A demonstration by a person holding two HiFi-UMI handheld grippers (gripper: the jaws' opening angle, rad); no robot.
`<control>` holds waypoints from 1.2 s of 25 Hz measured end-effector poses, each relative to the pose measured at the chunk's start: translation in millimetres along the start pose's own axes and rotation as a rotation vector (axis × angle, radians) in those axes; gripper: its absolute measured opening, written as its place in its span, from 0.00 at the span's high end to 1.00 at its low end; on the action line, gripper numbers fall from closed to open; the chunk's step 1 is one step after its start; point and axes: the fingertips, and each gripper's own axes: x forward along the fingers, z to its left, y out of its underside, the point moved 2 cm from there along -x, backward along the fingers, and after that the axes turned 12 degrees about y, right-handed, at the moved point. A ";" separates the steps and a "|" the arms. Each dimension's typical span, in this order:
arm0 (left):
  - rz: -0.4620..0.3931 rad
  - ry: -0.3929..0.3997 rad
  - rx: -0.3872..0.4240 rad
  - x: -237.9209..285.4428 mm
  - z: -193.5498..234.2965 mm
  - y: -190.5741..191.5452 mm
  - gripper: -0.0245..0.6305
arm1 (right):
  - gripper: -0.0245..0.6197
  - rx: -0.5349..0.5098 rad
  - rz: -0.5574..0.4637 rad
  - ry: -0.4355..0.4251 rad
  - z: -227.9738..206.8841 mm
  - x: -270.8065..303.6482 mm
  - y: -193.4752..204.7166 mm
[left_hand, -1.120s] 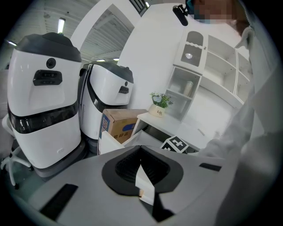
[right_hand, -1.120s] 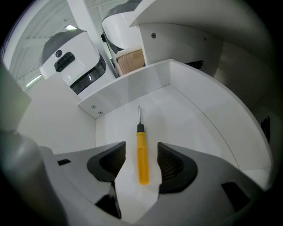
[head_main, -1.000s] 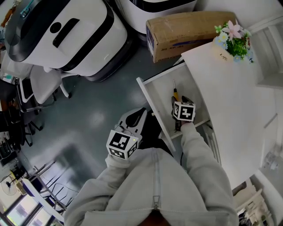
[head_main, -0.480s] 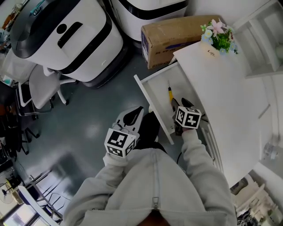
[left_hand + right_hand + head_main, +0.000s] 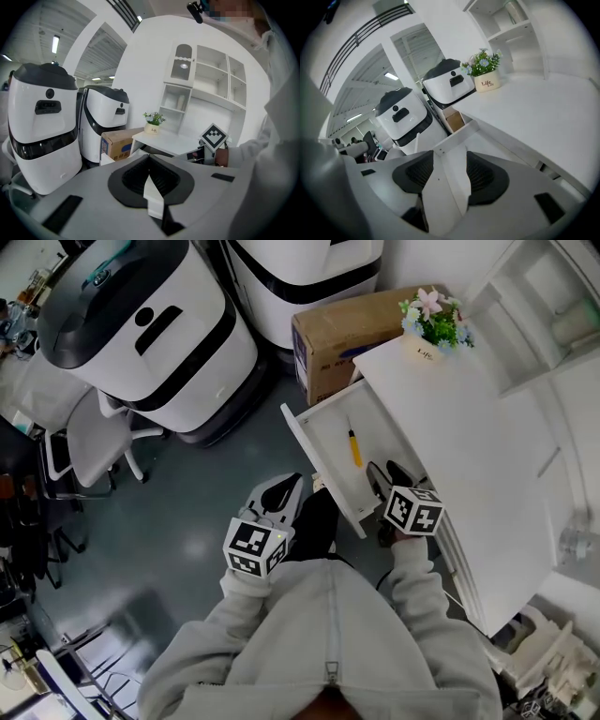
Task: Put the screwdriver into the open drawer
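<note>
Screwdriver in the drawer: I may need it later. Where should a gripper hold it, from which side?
Grip the screwdriver by its yellow handle, jaws across it, straight down from above: it lies flat on the floor of the open drawer, whose walls likely block a sideways approach.

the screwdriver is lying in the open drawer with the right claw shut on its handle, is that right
Not quite. The screwdriver does lie in the open drawer, but the right claw is not shut on it. The head view shows the claw apart from the tool, nearer the person, and the right gripper view shows its jaws apart with nothing gripped.
</note>
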 end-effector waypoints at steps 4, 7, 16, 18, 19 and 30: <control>-0.012 0.013 0.023 -6.1 -15.1 -3.2 0.94 | 0.60 0.024 -0.055 -0.016 5.5 -32.0 -3.1; -0.025 0.019 0.041 -12.0 -25.1 -6.9 0.94 | 0.61 0.044 -0.108 -0.030 9.9 -58.0 -7.5; -0.058 0.033 0.087 -27.9 -49.4 -15.0 0.94 | 0.68 0.036 -0.253 -0.024 28.7 -117.0 -10.4; -0.067 0.040 0.102 -30.3 -55.1 -18.2 0.94 | 0.71 0.026 -0.286 -0.023 33.2 -128.8 -12.2; -0.071 0.042 0.110 -31.6 -57.1 -19.8 0.94 | 0.73 0.019 -0.306 -0.018 34.8 -134.5 -13.8; -0.104 0.088 0.165 -42.0 -85.6 -28.4 0.94 | 0.87 -0.018 -0.474 0.068 27.7 -204.0 -8.4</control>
